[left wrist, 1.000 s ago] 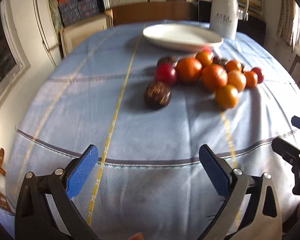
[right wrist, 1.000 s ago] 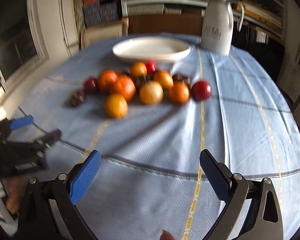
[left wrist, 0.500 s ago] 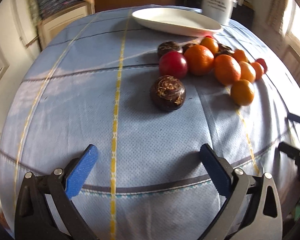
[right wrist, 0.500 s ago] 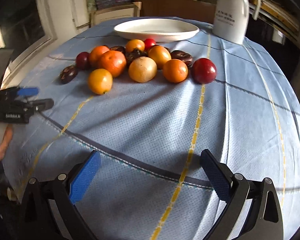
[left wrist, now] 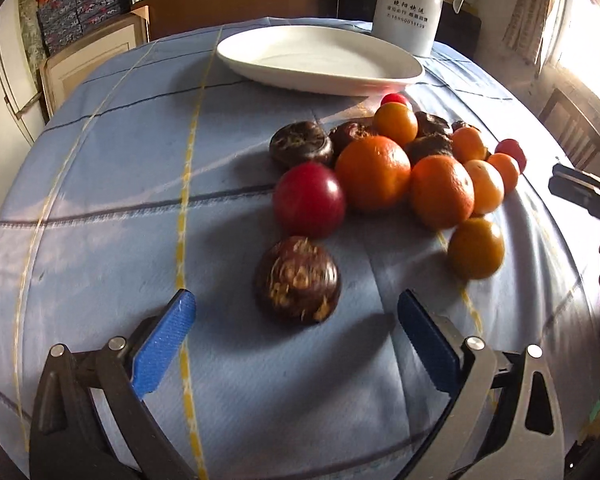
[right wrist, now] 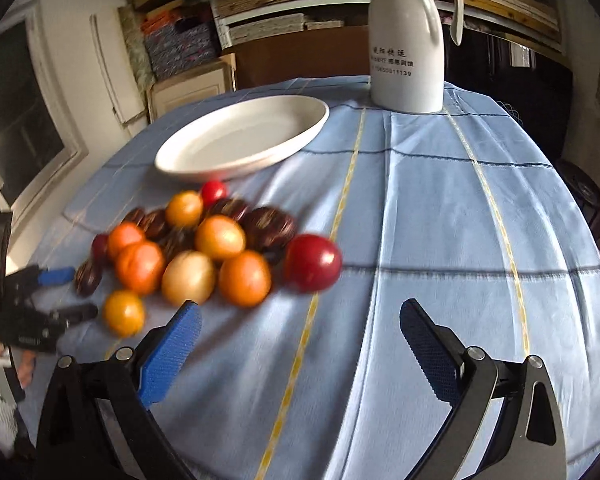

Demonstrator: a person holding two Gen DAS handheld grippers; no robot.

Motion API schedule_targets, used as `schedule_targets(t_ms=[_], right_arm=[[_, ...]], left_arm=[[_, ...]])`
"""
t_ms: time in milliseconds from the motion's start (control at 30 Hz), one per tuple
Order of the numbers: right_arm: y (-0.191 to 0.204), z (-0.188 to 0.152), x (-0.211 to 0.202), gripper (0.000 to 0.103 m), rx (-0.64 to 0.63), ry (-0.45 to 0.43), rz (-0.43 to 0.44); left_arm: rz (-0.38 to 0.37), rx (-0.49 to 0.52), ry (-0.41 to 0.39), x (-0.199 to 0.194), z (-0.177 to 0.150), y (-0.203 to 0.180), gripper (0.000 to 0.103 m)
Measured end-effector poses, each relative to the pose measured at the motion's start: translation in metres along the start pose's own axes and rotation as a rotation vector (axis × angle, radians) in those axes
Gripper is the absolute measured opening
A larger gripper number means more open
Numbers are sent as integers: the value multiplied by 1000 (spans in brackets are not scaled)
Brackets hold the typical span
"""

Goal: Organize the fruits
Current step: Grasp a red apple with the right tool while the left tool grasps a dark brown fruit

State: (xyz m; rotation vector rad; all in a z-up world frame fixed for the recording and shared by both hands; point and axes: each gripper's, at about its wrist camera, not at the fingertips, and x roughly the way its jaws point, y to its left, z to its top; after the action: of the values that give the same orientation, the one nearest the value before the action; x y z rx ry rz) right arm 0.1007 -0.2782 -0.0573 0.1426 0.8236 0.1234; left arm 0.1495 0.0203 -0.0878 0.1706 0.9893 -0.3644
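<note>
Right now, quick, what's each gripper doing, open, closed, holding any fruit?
Left gripper: open, holding nothing, the dark brown fruit just ahead of its fingers.
Right gripper: open, holding nothing.

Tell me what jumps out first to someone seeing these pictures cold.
A heap of fruit in orange, red and dark brown crowds the middle of the blue checked tablecloth, one dark brown fruit lying apart just ahead of the open left gripper. Beyond the heap sits a white plate with nothing on it, and a tall white jug stands at the table's far edge.
</note>
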Motion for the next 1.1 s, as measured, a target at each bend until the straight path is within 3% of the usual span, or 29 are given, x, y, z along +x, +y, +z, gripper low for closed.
schedule_targets(t_ms=[200, 300, 500, 667, 933, 1100], right_arm=[[-18, 9, 24, 72, 101, 10, 73], [-29, 5, 31, 62, 175, 30, 157], [-36, 6, 43, 39, 222, 57, 224], [-36, 6, 42, 39, 228, 55, 232], [-40, 5, 33, 38, 239, 12, 228], [-28, 30, 14, 38, 197, -60, 204]], left_arm=[[-10, 17, -20, 7, 8, -4, 99], [-22, 35, -25, 7, 9, -8, 98], [-26, 48, -51, 2, 7, -12, 71], [-38, 17, -69, -4, 5, -4, 42], [-81, -37, -118, -21, -2, 7, 40], [-80, -41, -188, -40, 34, 4, 40]])
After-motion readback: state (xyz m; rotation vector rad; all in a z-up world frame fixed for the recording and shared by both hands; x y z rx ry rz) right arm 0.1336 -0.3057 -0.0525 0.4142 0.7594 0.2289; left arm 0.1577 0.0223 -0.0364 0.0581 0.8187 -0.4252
